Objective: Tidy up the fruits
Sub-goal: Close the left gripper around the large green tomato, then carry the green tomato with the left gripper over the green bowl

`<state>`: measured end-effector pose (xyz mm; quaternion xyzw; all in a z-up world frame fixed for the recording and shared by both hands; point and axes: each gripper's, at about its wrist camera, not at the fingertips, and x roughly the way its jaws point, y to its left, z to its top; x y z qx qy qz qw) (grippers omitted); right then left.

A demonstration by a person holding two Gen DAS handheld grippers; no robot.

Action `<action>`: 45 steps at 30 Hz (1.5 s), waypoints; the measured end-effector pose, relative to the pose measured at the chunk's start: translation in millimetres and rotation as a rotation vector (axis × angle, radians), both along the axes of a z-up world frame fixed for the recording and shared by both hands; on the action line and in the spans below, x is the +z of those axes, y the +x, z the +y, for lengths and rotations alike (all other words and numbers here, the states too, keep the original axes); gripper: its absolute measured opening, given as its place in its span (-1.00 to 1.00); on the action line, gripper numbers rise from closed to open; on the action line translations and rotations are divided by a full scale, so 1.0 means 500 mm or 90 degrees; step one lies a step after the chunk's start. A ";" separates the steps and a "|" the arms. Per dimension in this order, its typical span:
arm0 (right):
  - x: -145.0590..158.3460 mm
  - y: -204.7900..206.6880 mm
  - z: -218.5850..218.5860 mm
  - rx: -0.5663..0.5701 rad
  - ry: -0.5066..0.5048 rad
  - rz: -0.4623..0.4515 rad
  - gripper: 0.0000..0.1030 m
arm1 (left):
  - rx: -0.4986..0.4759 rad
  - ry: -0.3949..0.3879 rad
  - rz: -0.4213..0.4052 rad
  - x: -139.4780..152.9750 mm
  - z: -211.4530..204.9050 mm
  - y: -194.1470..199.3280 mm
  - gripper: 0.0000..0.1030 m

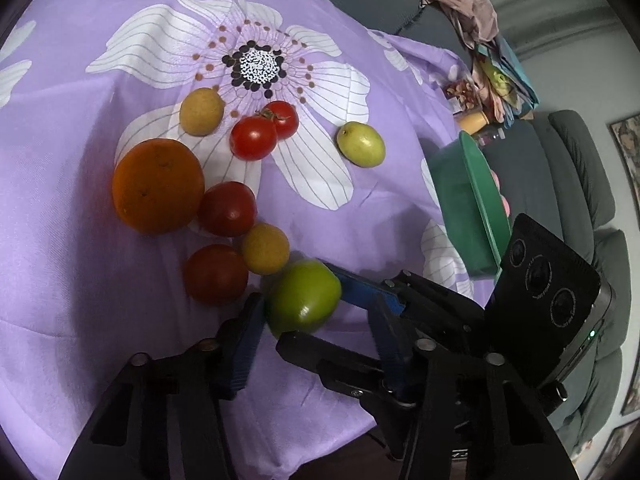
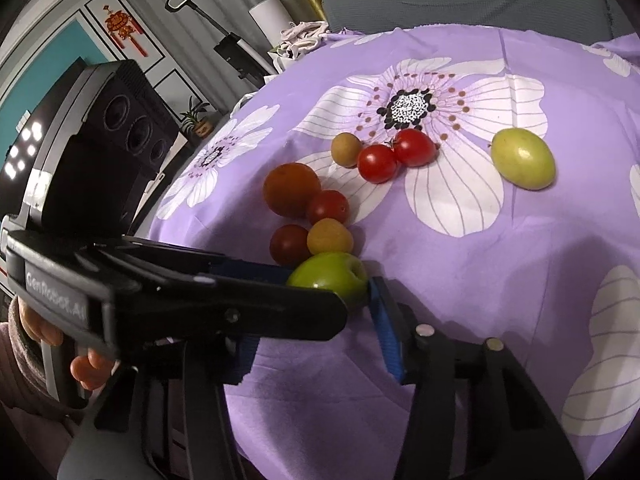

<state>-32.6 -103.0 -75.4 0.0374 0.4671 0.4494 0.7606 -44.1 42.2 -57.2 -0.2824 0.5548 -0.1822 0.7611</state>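
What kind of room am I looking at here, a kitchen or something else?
Most likely a home living room, not a kitchen. A grey cushioned sofa sits beside the table, which wears a purple flowered cloth, and a red hanging ornament decorates the panelled wall.

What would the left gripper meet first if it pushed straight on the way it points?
The green apple, already between the left gripper fingers. Just beyond it lie a small yellow-brown fruit and a dark red tomato, though depth is unclear.
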 end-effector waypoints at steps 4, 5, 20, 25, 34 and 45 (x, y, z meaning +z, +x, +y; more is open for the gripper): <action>-0.001 -0.001 0.004 0.003 -0.007 -0.005 -0.22 | -0.001 -0.005 -0.001 -0.004 0.003 0.002 -0.24; -0.002 -0.001 0.006 0.006 -0.010 -0.006 -0.22 | -0.001 -0.005 -0.002 -0.004 0.002 0.002 -0.25; 0.016 -0.009 0.000 -0.015 -0.021 -0.051 -0.23 | -0.022 -0.005 -0.022 0.015 -0.012 0.012 -0.28; 0.038 -0.012 -0.015 -0.034 -0.004 -0.075 -0.23 | -0.033 0.008 -0.050 0.046 -0.029 0.017 -0.28; 0.086 -0.018 -0.050 -0.076 0.028 -0.125 -0.23 | -0.058 0.038 -0.107 0.106 -0.069 0.029 -0.28; 0.126 -0.023 -0.112 -0.132 0.058 -0.170 -0.23 | -0.102 0.070 -0.157 0.161 -0.134 0.053 -0.27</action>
